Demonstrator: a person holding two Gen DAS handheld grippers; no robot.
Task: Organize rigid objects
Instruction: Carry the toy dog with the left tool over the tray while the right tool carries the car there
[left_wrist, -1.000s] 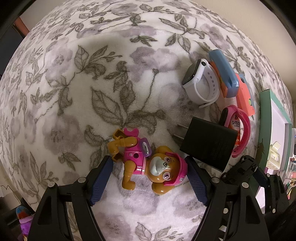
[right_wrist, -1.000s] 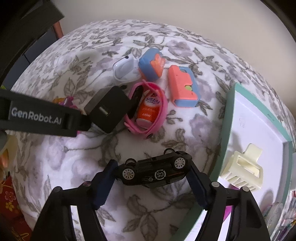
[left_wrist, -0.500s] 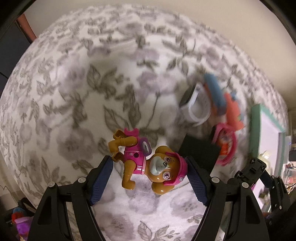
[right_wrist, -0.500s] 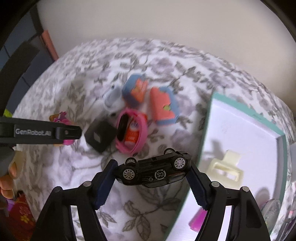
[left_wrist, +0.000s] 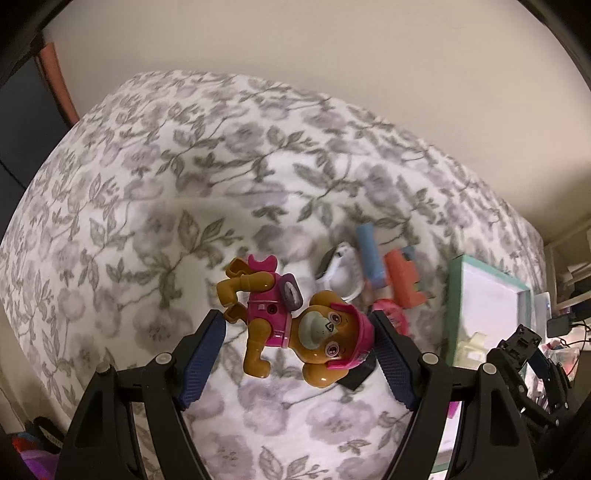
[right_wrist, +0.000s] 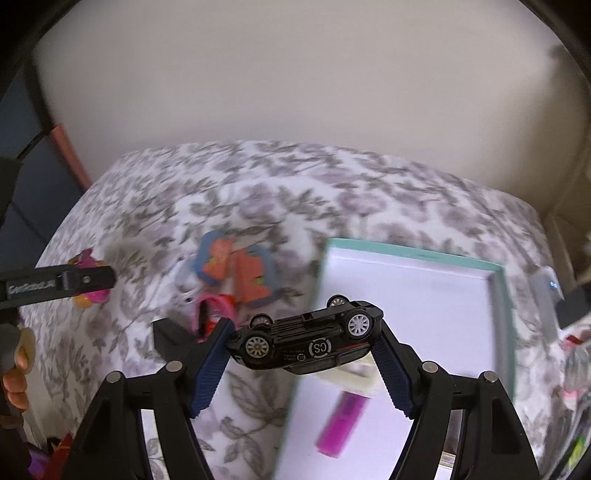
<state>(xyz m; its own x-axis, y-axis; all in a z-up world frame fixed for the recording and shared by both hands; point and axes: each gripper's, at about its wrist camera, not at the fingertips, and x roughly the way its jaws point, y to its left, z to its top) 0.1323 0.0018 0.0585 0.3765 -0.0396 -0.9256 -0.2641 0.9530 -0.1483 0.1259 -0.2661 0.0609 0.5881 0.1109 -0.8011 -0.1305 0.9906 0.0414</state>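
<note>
My left gripper (left_wrist: 297, 341) is clamped on a toy pup (left_wrist: 295, 325), pads on its rear leg and pink cap, and it hangs clear above the floral cover (left_wrist: 147, 206). My right gripper (right_wrist: 304, 345) grips a black car (right_wrist: 304, 341) nose to tail, wheels up, held in the air at the near corner of the tray (right_wrist: 500, 314), over its teal rim. In the tray lie a cream clip (right_wrist: 360, 378) and a magenta piece (right_wrist: 341, 424). On the cover left of the tray sit a white watch (left_wrist: 341, 271), a blue-and-orange toy (right_wrist: 218, 258), an orange toy (right_wrist: 253, 280), a pink band (right_wrist: 218, 308) and a black block (right_wrist: 171, 338), bunched close together.
</note>
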